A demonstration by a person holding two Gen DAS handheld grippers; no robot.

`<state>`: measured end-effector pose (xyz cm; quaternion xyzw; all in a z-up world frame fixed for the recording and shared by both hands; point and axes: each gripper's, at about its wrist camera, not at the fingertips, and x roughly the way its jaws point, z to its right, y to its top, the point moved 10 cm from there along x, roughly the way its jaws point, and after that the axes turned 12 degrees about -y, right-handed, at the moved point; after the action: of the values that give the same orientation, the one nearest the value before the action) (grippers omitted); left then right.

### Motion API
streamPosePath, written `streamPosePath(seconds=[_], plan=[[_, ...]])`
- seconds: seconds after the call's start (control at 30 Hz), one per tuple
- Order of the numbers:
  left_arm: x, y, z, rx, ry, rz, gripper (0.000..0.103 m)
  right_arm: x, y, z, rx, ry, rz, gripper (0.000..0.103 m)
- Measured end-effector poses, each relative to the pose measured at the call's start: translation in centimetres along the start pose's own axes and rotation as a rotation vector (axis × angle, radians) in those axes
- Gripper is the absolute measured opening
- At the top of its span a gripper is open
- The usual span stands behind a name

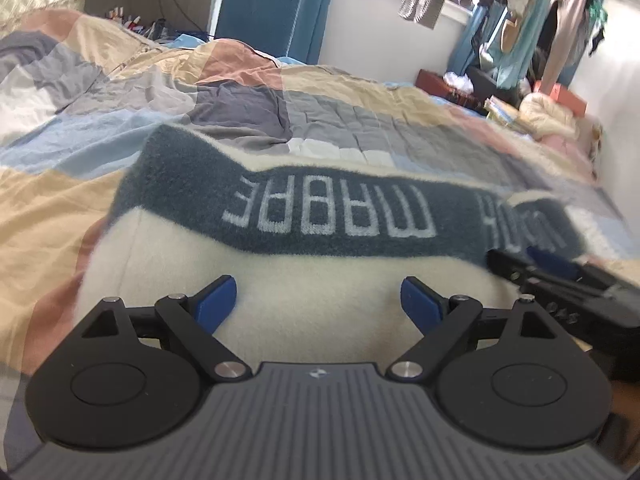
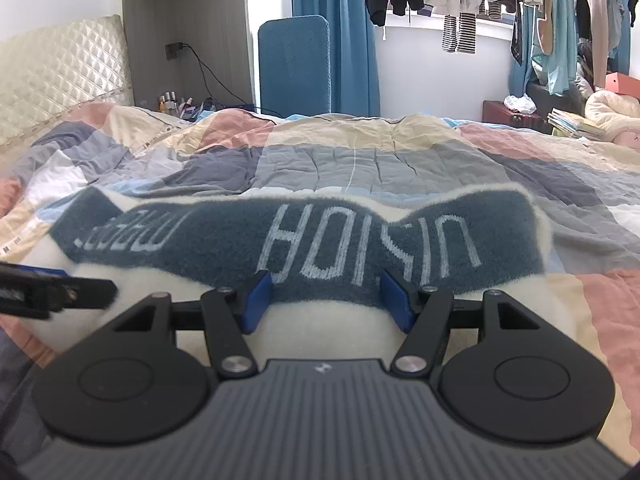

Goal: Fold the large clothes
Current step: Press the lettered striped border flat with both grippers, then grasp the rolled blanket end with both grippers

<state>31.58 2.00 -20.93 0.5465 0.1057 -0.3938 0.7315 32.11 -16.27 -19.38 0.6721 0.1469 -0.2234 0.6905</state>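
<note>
The patchwork pastel quilt (image 2: pixel 360 160) serves as the folding surface. On its near part lies the fluffy cream garment with a lettered grey-blue band (image 1: pixel 304 304), spread flat. Left gripper (image 1: pixel 318 300) and right gripper (image 2: pixel 326 300) hover over it, fingers apart, holding nothing.

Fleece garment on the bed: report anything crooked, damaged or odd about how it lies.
The cream fleece garment lies askew: its dark blue lettered band waves unevenly, pinched at the middle of its far edge with both ends flaring upward. The checked quilt beneath is wrinkled. No tear or stain shows. Both claws, left and right, stand open over it.
</note>
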Motion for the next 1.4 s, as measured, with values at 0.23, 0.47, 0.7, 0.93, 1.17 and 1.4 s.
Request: streamPosePath(seconds=[0.23,0.47,0.7,0.93,1.17,1.4], plan=[[-2.8,-2.1,0.9,-0.265,-0.194,-0.006,0.092,-1.4,-0.2,0.4,0.076,0.019,-0.025,0.064],[-2.5,-4.8,-1.9,-0.636,-0.284,-0.014,0.092,-5.3,-0.7,-0.4,0.303,0.201,-0.088,0.083],[-0.2,-7.4,-4.9,-0.910,-0.345,0.007,0.092,-3.9,-4.1,-1.6,0.575,0.350,-0.311,0.085],[0.5,-6.0,-6.2,-0.972,-0.377,0.109,0.092,0.0,-6.9,-1.9,0.801,0.390,-0.466,0.086],[1.5,-4.3,-8.5,-1.050,-0.369,0.212,0.092,1.2,-6.7,-0.2,1.013,0.295,-0.352,0.086],[2.6,-1.8,-10.5,-1.029,-0.322,0.263,0.091,0.7,-6.4,3.2,1.148,0.200,-0.252,0.088]])
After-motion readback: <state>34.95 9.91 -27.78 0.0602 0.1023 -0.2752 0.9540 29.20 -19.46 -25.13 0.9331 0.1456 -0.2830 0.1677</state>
